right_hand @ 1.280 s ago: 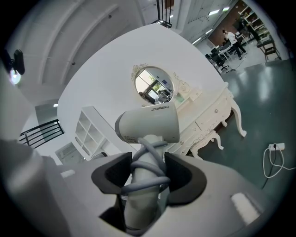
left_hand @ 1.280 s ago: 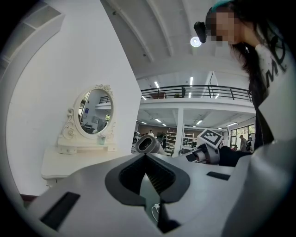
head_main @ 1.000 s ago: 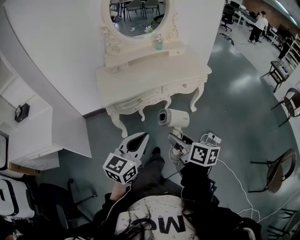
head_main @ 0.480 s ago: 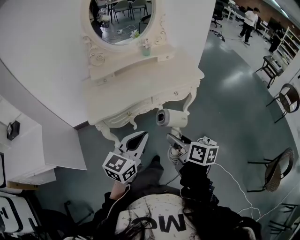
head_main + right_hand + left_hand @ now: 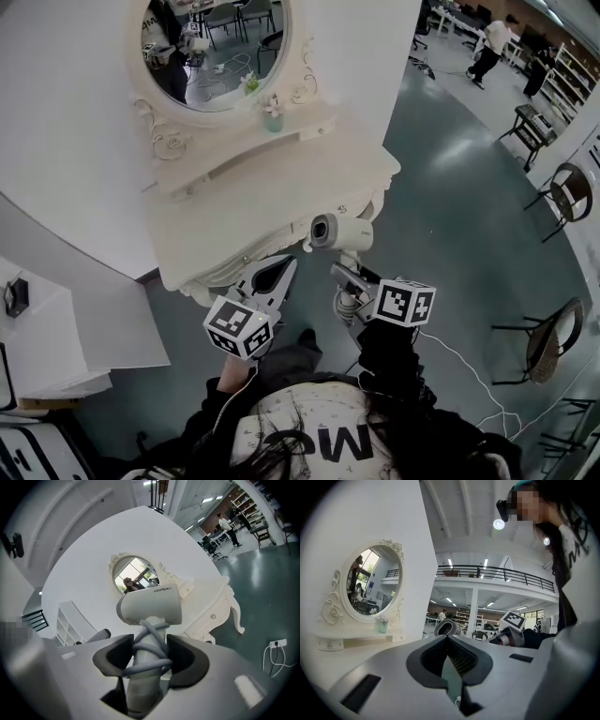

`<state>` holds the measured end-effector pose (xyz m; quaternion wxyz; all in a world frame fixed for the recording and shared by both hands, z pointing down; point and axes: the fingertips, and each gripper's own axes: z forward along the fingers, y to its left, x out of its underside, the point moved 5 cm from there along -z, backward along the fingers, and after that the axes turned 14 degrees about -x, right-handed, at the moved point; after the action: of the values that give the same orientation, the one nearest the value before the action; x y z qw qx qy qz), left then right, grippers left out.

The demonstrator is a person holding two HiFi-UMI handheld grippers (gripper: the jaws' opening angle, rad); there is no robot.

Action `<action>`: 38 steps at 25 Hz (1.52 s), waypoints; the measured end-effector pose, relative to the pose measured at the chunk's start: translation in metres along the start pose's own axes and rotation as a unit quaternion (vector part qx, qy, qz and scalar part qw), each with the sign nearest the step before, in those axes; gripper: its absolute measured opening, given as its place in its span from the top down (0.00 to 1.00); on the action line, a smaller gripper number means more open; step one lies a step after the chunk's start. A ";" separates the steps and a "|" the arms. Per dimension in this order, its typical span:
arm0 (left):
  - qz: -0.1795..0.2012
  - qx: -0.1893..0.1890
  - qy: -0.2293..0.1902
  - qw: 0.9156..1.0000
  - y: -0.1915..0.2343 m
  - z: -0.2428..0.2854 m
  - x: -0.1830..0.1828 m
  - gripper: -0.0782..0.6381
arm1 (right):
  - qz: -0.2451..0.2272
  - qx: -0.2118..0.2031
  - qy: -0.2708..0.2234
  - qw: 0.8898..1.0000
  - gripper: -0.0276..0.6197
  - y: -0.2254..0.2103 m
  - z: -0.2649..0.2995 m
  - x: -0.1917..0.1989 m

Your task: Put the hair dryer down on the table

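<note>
A white hair dryer (image 5: 339,232) stands upright in my right gripper (image 5: 349,278), its nozzle at the front edge of the white dressing table (image 5: 272,187). In the right gripper view the jaws are shut on the dryer's handle (image 5: 149,660), which has grey cord wound round it, and the dryer's body (image 5: 150,606) rises above them. My left gripper (image 5: 281,265) hangs beside it, just off the table's front edge, shut with nothing in it. The left gripper view shows its tips (image 5: 447,638) meeting, with the hair dryer (image 5: 447,627) past them.
An oval mirror (image 5: 216,47) and a small green vase (image 5: 273,117) stand on the table's raised shelf. A white shelf unit (image 5: 47,347) is at the left. Chairs (image 5: 553,342) and a floor cable (image 5: 469,361) lie to the right. People stand far back (image 5: 492,42).
Both grippers have moved toward the dressing table, the right one still carrying the dryer. The dryer's nozzle now reaches the table's front edge; a second ago open floor lay between them.
</note>
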<state>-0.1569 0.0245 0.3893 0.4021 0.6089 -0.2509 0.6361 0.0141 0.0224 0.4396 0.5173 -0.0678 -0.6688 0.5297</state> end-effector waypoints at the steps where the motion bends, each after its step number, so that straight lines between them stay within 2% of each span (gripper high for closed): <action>1: -0.001 0.002 0.001 1.000 0.004 0.007 -0.001 0.90 | 0.001 0.002 0.000 1.000 0.60 -0.003 0.004 -0.004; 10: -0.012 0.030 0.005 0.999 0.032 0.064 -0.003 0.90 | 0.000 0.031 -0.009 0.999 0.60 -0.034 0.030 -0.039; 23: -0.042 0.035 0.009 0.998 0.048 0.099 0.004 0.90 | 0.007 0.051 0.003 0.999 0.60 -0.062 0.043 -0.067; 31: -0.043 -0.005 0.007 0.999 0.063 0.126 0.003 0.90 | 0.012 0.026 0.026 0.999 0.60 -0.092 0.068 -0.098; 38: -0.047 -0.070 -0.003 0.996 0.081 0.176 -0.006 0.90 | 0.011 -0.019 0.078 0.997 0.60 -0.134 0.108 -0.145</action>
<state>-0.1225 -0.1635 0.4201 0.4719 0.5925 -0.2673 0.5957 0.0590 -0.1968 0.4643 0.5608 -0.1261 -0.6356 0.5155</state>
